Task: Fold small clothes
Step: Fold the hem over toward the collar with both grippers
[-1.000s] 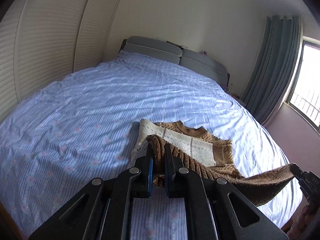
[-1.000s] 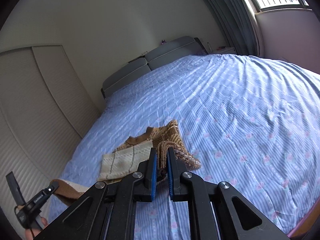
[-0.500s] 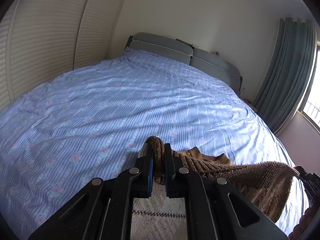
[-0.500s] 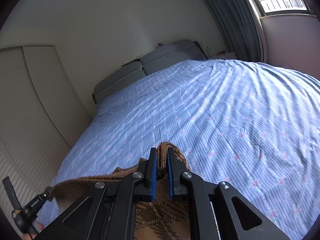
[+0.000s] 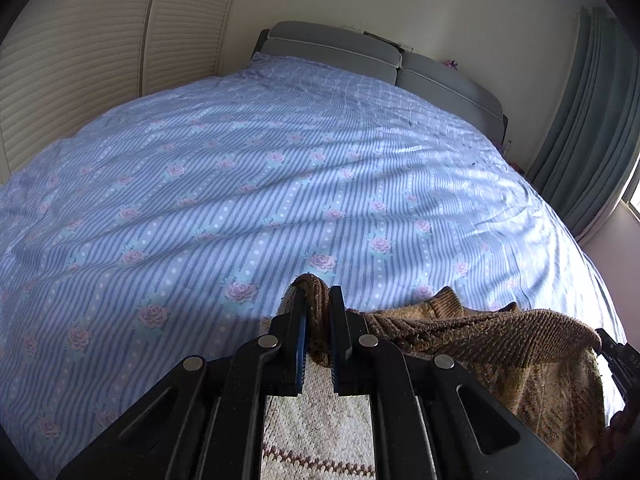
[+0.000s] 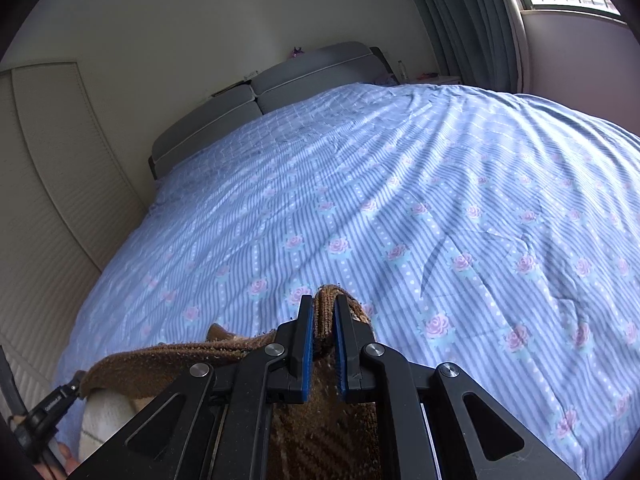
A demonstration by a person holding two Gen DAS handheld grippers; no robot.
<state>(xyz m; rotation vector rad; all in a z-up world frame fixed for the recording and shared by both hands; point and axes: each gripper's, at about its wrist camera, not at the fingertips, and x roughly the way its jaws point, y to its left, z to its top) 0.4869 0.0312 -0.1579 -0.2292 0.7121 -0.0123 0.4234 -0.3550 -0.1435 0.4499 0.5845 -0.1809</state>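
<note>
Both grippers have carried the sweater's hem forward up the bed since a second ago, when the collar end lay flat out ahead; now the knit hangs right under the cameras and the collar peeks up just past the held edge. Left gripper [image 5: 318, 320] is nearly closed, pinching a bunched corner of the brown ribbed hem of the sweater [image 5: 480, 332], with the cream panel showing below it. Stretched hem runs taut across to the right gripper [image 6: 320, 322], also nearly closed on the other corner. Sweater sits near the foot of the blue flowered bedspread [image 5: 240, 184]. Looks to me like the bottom-to-top fold is about halfway: hem is brought over but not laid down or let go, and smoothing is left. Some small white lettering on the other gripper's side in each view, too tiny to read.
</note>
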